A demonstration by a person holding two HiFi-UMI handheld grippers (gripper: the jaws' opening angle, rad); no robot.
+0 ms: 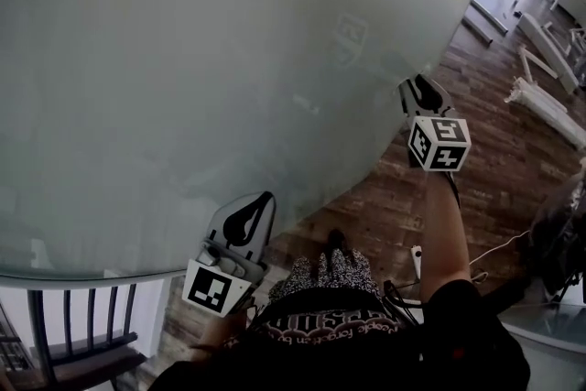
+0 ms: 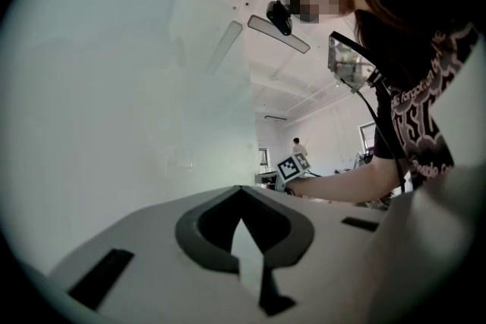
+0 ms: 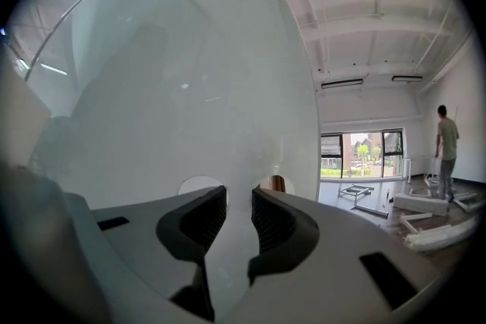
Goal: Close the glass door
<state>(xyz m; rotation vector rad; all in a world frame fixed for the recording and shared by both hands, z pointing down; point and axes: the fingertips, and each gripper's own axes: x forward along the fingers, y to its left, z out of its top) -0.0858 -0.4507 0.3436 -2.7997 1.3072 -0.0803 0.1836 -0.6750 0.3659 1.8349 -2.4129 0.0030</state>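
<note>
The frosted glass door (image 1: pixel 183 87) is standing upright and filling most of the head view, its free edge coming down to the wooden floor (image 1: pixel 430 215). The right tongs (image 3: pixel 239 192) are pointing level at the pane near that edge, jaws standing narrowly apart, gripping nothing. The left tongs (image 2: pixel 241 189) are pointing at the pane farther from the edge, jaw tips meeting, holding nothing. A dark chair (image 1: pixel 82 325) is showing at the head view's lower left.
</note>
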